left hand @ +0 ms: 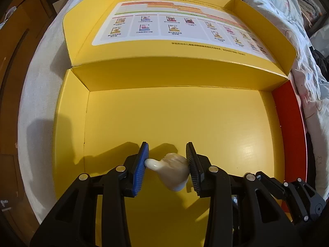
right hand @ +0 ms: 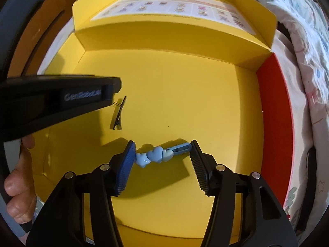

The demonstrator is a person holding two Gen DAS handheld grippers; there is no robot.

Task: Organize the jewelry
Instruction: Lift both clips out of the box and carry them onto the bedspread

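The left hand-held gripper [left hand: 167, 162] pinches a cream thumbs-up charm [left hand: 173, 169] above the yellow box [left hand: 185, 113] floor. The right hand-held gripper [right hand: 162, 160] brackets the blue heart hair clip [right hand: 158, 154], whose thin end appears not quite clamped (it may pivot out and drop).

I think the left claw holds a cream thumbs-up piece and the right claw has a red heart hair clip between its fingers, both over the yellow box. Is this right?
Not quite: the heart hair clip in the right claw is blue, as the right wrist view shows. The left claw does hold the cream thumbs-up piece over the yellow box.
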